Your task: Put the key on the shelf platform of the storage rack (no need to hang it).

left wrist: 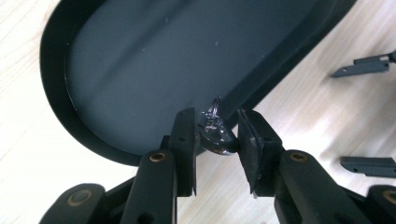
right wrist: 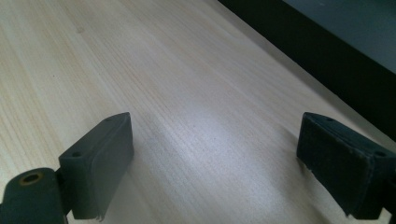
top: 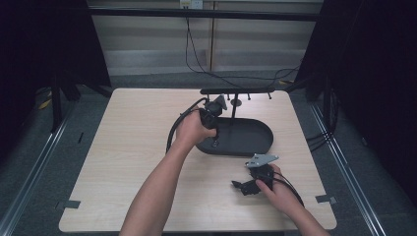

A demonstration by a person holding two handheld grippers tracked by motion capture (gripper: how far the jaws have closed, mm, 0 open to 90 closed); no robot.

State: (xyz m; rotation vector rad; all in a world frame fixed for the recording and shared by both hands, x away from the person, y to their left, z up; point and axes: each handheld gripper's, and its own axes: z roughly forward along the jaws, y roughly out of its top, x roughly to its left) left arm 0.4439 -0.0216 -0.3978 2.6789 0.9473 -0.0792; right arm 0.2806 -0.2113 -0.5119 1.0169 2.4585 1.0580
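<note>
Clear small piece (left wrist: 215,135) pinched by left gripper (left wrist: 216,147) over tray rim (left wrist: 53,93); right gripper (right wrist: 212,158) spread

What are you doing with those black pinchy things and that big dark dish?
A person holds a gripper in each hand at a light wooden table. The left gripper is shut on a small shiny metal ring-like piece, just over the rim of the dark oval tray. The right gripper rests open above bare table near the tray, holding nothing. A black T-shaped stand rises behind the tray.

text: none legible | labels: none | numbers: none | signs: none
</note>
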